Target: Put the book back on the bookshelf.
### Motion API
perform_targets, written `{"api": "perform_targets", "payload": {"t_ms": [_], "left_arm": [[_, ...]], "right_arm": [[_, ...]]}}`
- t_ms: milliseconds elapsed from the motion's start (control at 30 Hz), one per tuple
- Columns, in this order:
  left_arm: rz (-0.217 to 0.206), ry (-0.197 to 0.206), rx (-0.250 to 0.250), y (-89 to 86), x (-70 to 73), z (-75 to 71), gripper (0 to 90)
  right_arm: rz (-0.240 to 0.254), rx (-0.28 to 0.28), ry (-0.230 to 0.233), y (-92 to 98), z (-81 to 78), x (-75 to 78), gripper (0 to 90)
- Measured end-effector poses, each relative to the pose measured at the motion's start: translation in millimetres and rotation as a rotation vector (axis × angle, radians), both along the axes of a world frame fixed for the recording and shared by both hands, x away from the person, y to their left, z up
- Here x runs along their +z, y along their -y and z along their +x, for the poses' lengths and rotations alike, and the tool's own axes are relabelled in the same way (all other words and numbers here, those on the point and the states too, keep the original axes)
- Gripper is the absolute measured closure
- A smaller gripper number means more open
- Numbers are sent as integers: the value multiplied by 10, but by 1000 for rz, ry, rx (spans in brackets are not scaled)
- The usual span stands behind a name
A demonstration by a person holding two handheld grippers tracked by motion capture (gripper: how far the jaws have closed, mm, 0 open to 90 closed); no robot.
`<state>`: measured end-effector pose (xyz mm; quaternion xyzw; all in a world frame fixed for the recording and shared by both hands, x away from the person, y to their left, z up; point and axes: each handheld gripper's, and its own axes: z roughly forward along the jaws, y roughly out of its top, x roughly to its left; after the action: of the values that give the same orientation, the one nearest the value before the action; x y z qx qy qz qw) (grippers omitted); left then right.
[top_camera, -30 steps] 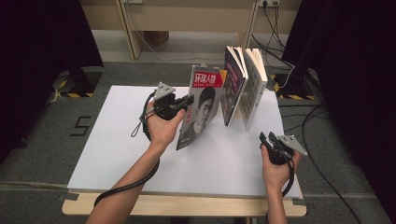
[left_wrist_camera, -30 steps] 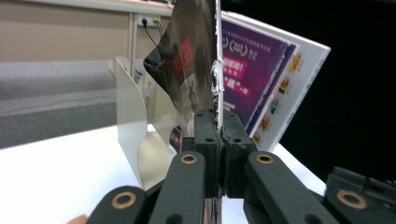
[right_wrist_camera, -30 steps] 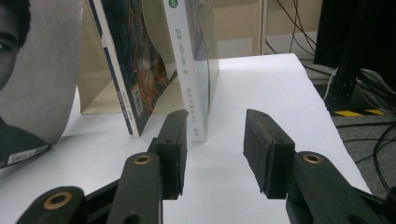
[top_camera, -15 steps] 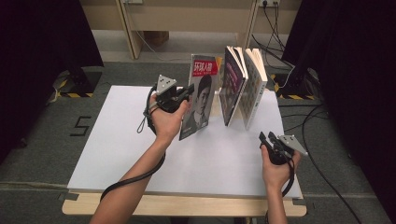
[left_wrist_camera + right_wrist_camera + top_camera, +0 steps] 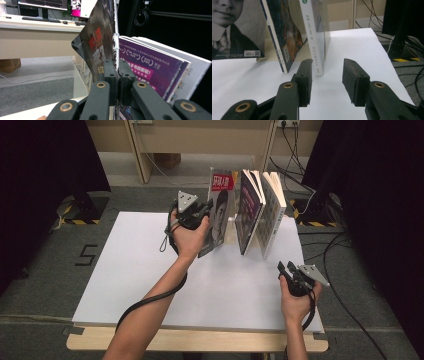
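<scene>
My left gripper (image 5: 202,212) is shut on the edge of a magazine (image 5: 220,205) with a portrait and a red title block on its cover. It holds the magazine nearly upright at the far middle of the white table (image 5: 150,270). In the left gripper view the jaws (image 5: 116,67) pinch the magazine's edge (image 5: 100,37), with a purple book (image 5: 150,72) just behind it. Two books, the purple one (image 5: 248,210) and a pale one (image 5: 272,212), stand leaning to the magazine's right. My right gripper (image 5: 286,269) rests open near the front right corner. In its own view (image 5: 327,72) nothing lies between its jaws.
A beige support (image 5: 230,227) shows between the magazine and the standing books. Cables (image 5: 345,270) trail on the floor right of the table, and dark curtains hang on both sides. The white-spined book (image 5: 313,37) stands close in front of my right gripper.
My left gripper has carried the magazine right and farther back, tipping it more upright toward the standing books. The right gripper has stayed put.
</scene>
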<state>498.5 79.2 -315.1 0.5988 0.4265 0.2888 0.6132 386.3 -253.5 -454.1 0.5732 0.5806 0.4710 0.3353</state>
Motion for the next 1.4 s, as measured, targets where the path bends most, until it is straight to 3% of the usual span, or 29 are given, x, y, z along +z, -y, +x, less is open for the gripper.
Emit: {"api": "perform_targets", "payload": {"t_ms": [233, 400, 633, 700, 1100, 1400], "left_arm": [[5, 44, 21, 76, -35, 172, 869], [27, 68, 41, 92, -186, 306, 868], [30, 103, 55, 114, -216, 326, 866], [51, 115, 71, 94, -240, 335, 864], [69, 87, 81, 49, -401, 343, 847], [81, 37, 67, 60, -446, 367, 831]], "right_arm": [[5, 2, -10, -5, 4, -18, 605], [3, 4, -12, 2, 5, -30, 605], [0, 6, -16, 2, 11, -41, 606], [-2, 7, -12, -2, 8, -41, 606], [7, 8, -17, -7, 14, -50, 606], [13, 7, -22, 0, 16, -53, 606]]}}
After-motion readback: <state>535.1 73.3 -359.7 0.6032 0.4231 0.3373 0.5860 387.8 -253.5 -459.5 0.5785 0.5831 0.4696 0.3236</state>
